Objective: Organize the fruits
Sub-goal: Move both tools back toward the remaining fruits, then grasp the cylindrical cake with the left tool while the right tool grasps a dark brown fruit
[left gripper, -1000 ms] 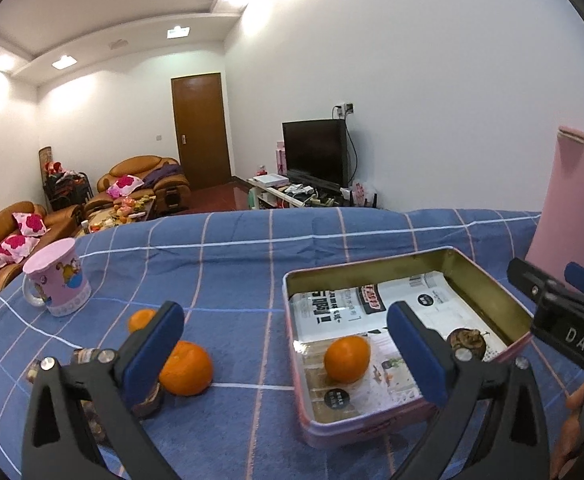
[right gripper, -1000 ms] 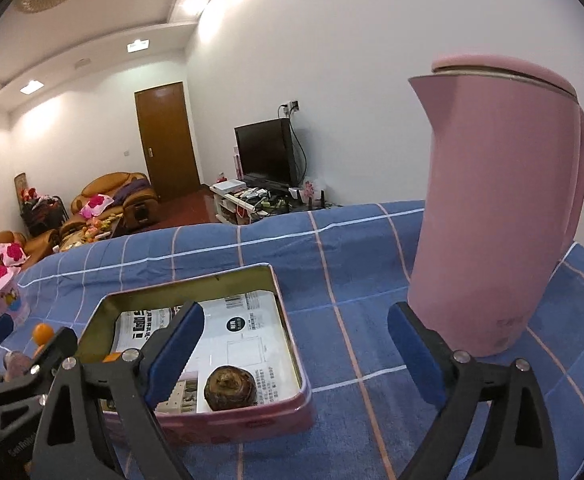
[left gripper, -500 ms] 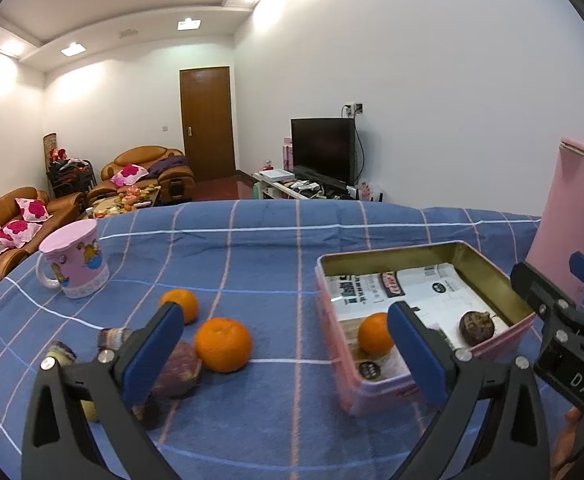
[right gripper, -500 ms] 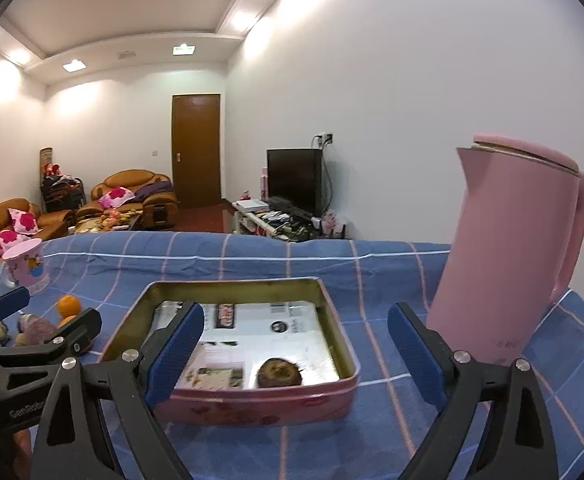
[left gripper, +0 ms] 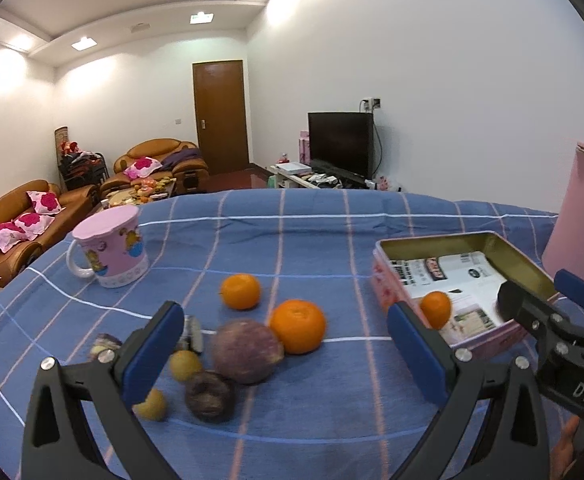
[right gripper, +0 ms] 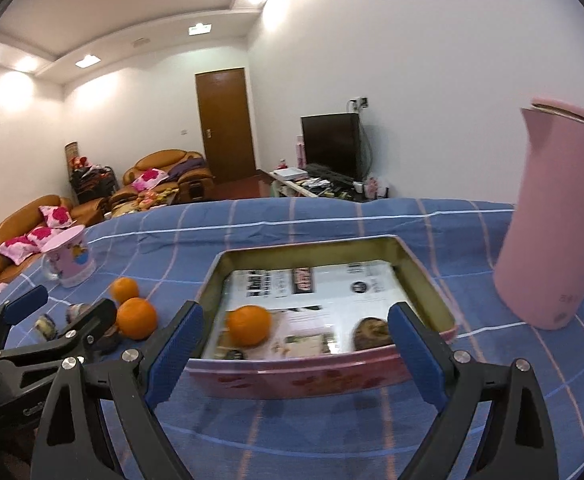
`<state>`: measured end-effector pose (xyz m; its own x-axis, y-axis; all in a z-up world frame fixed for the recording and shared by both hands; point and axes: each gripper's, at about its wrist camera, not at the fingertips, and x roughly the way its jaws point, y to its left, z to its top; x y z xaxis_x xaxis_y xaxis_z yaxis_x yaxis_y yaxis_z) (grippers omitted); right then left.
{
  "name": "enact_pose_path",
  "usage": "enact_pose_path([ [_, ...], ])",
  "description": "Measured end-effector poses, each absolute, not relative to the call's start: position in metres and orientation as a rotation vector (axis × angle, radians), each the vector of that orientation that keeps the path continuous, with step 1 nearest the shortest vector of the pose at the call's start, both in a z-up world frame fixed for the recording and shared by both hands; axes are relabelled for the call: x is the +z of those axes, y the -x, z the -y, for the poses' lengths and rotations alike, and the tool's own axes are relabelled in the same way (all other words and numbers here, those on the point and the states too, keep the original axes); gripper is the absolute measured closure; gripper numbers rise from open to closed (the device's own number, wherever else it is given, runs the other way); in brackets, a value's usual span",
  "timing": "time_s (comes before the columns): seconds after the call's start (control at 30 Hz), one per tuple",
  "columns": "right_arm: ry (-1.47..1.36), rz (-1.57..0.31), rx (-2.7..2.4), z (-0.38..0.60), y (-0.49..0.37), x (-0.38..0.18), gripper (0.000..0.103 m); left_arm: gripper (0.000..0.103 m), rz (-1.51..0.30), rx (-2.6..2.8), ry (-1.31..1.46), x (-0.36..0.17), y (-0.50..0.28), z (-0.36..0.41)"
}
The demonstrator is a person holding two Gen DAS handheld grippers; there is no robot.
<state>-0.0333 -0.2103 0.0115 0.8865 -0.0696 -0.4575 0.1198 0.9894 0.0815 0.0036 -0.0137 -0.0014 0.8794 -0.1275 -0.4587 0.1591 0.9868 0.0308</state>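
Blue pads on my left gripper (left gripper: 286,354) stand wide apart and hold nothing; it hangs over the loose fruit on the checked blue cloth (left gripper: 311,240) that covers the bench. Between its fingers I see a dull purple fruit (left gripper: 247,351) touching a large orange (left gripper: 298,325), with a smaller orange (left gripper: 240,291) just behind them. A darker round fruit (left gripper: 210,396) and two small yellow fruits (left gripper: 185,365) lie close in front, near the left pad.

My right gripper (right gripper: 295,350) is likewise spread wide and empty, hanging just short of the near wall of the pink tin (right gripper: 303,374). The tin is lined with printed paper (right gripper: 331,284); its lettering is too blurred for me to read. Inside lie one orange in the tin (right gripper: 249,325) toward the left and a brown, rough fruit (right gripper: 373,332) toward the right, apart from each other.

On the right gripper's body, as seen in the left view, I read "DAS". A pink kettle (right gripper: 559,220) stands upright to the right of the tin, and a pink mug (left gripper: 110,246) sits far left.
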Motion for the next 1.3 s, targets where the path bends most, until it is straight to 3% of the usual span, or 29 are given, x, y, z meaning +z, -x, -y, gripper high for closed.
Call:
enact_pose_path([
  [0.87, -0.089, -0.613, 0.231, 0.082, -0.003, -0.006, 0.009, 0.0, -0.592, 0.009, 0.038, -0.017, -0.061, -0.153],
  [0.93, -0.064, -0.645, 0.253, 0.07, -0.007, -0.009, 0.012, 0.0, -0.607, 0.011, 0.055, -0.019, -0.065, -0.168],
  [1.1, -0.062, -0.781, 0.298, 0.045, -0.027, -0.026, 0.045, 0.0, -0.644, 0.014, 0.088, -0.025, -0.072, -0.185],
  [1.3, -0.14, -0.865, 0.325, 0.036, -0.044, -0.04, 0.046, 0.004, -0.673, -0.067, 0.077, -0.028, -0.072, -0.178],
])
